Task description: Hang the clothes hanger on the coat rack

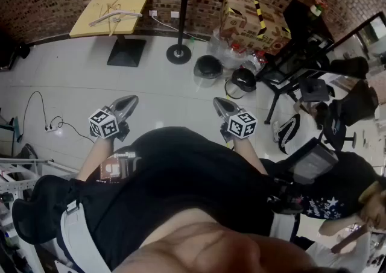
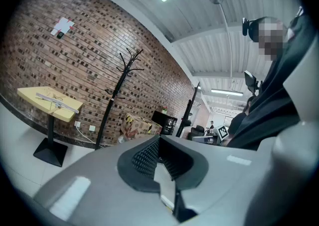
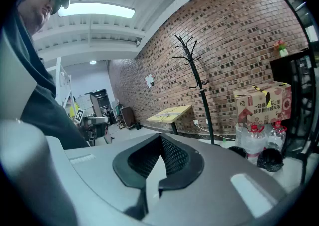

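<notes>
A pale clothes hanger [image 1: 113, 15] lies on the yellow table [image 1: 90, 21] at the far left by the brick wall; in the left gripper view the hanger [image 2: 58, 101] rests on that table [image 2: 37, 95]. The black coat rack [image 1: 183, 6] stands just right of the table, its base [image 1: 178, 53] on the white floor. Its hooks show bare in the left gripper view [image 2: 128, 63] and the right gripper view [image 3: 188, 50]. My left gripper [image 1: 129, 103] and right gripper [image 1: 219, 105] are held close to the body, far from both. Each is shut and empty.
A cardboard box [image 1: 243, 20] and water bottles [image 3: 254, 137] sit right of the rack, with two dark helmets [image 1: 208, 67] on the floor before them. Black chairs [image 1: 301, 64] and a seated person [image 1: 356, 202] fill the right side. A cable with power strip [image 1: 52, 126] lies at left.
</notes>
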`<state>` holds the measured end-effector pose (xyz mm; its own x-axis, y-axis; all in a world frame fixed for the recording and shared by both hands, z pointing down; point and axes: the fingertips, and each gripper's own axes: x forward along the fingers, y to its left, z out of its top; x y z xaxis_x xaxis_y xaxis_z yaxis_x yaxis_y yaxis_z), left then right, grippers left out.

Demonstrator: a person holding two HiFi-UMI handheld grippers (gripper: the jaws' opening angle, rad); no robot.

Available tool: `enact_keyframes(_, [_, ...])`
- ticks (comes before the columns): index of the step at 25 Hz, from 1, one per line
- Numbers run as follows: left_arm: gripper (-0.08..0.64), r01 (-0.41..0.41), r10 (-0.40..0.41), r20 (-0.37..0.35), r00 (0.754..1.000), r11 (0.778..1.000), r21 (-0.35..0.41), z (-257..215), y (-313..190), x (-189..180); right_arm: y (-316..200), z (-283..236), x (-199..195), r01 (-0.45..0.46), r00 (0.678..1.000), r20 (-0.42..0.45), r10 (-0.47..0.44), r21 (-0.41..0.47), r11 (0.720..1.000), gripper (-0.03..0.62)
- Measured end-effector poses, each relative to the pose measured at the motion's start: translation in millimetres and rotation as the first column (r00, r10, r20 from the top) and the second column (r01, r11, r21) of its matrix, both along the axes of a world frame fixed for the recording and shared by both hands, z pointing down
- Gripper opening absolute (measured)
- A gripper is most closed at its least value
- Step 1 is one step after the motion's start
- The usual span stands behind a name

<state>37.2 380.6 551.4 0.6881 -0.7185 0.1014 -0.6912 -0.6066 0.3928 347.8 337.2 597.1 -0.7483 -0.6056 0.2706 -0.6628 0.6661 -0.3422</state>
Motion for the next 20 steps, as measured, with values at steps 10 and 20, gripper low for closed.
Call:
enact_keyframes(10, [0.002,-0.016,0.016,0.007,1.0,0.999,-0.028,5,-11,49,-19,11,42,0.007,1.0,-0.004,-0.007,-0.011,1.0,0.014])
enact_keyframes(20, [0.002,-0.065,0.063,-0.044,0.997,0.997,-0.033,22,-69,11,-61,14,2,-0.022,0.998,-0.052,0.021,-0.023,0.999,0.014])
